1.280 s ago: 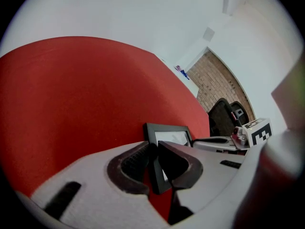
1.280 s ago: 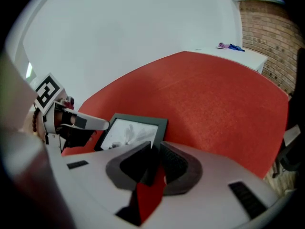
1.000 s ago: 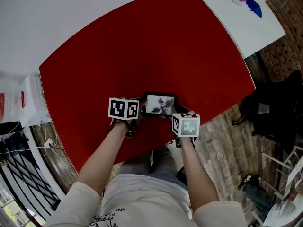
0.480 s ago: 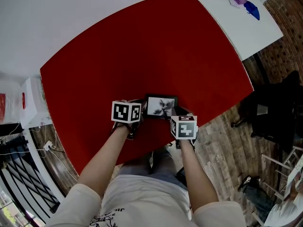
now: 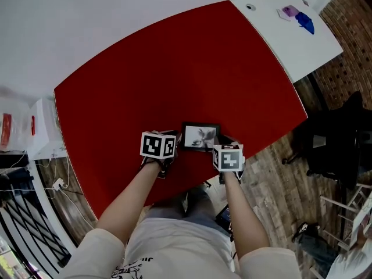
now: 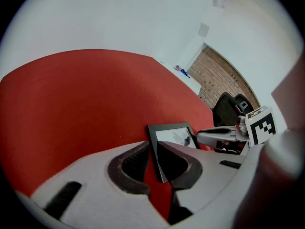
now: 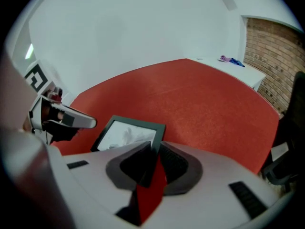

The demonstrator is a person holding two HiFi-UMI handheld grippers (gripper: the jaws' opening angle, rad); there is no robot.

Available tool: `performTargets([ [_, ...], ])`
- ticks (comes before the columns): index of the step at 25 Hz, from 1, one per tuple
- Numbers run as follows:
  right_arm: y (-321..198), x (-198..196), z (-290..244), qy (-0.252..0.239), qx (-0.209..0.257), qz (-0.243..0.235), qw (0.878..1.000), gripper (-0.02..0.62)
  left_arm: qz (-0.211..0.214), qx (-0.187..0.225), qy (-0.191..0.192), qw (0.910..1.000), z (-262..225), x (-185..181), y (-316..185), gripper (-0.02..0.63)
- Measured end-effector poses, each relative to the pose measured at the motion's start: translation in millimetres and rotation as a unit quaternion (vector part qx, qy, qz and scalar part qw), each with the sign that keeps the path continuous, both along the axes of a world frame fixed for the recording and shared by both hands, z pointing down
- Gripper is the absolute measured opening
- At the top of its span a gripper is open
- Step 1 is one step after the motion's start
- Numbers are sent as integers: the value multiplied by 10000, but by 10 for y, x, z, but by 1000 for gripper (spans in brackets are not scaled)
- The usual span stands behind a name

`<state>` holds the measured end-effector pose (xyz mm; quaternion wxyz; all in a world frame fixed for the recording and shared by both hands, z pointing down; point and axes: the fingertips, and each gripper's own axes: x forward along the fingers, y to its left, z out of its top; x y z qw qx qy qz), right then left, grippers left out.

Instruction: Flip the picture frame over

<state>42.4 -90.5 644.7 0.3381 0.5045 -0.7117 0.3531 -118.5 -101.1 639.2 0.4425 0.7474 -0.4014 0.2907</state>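
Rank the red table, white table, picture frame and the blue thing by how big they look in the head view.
1. red table, largest
2. white table
3. picture frame
4. blue thing, smallest, though it lies farthest from the camera

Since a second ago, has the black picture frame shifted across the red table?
No, not noticeably: the black rectangular picture frame keeps the same gap from the near edge of the red table.

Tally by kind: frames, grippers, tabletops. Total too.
Picture frame: 1
Grippers: 2 (left gripper, its jaws just closed further on the frame's edge; right gripper)
Tabletops: 2 (red tabletop, white tabletop)
Total: 5
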Motion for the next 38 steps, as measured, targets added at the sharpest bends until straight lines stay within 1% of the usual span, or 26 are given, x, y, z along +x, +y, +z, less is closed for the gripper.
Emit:
performTargets([
  [2, -10, 9, -110, -88, 185, 53, 9998, 64, -8, 123, -19, 9999, -48, 6, 17, 47],
  [4, 22, -19, -313, -246, 446, 127, 9986, 64, 66, 383, -132, 9992, -160, -6, 71, 9],
  [5, 60, -43, -438, -290, 590, 141, 9977, 63, 117, 549, -199, 9982, -251, -11, 112, 7],
  [7, 175, -85, -703, -232, 874, 86, 9959, 25, 166, 914, -293, 9952, -498, -9, 209, 6],
  [8, 248, -106, -833, -181, 999, 29, 9948, 6, 163, 1101, -313, 9933, -643, -1, 262, 6],
  [10, 422, -164, -1060, -170, 1166, -84, 9930, 5, 195, 1478, -348, 9882, -947, 24, 395, 6],
  [12, 611, -215, -1228, -170, 1244, -146, 9920, 5, 326, 1841, -467, 9813, -1207, 45, 573, 6],
  [14, 771, -230, -1340, -129, 1286, -114, 9916, 5, 404, 2100, -585, 9751, -1361, 53, 743, 6],
  [15, 824, -231, -1382, -119, 1312, -71, 9913, 5, 377, 2162, -594, 9738, -1394, 57, 808, 6],
  [18, 927, -232, -1455, -123, 1391, 37, 9902, 5, 142, 2169, -544, 9746, -1375, 76, 937, 6],
  [21, 981, -247, -1459, -140, 1406, 62, 9900, 5, -139, 2016, -407, 9785, -1341, 81, 977, 5],
  [23, 1004, -263, -1445, -126, 1396, 39, 9901, 5, -230, 1956, -379, 9797, -1355, 54, 971, 6],
  [28, 999, -240, -1427, -223, 1348, 187, 9904, 3, -278, 1968, -346, 9794, -1402, 5, 963, 5],
  [38, 1070, -299, -1469, -201, 1367, 97, 9904, 3, -183, 1942, -277, 9804, -1439, 53, 1044, 6],
])
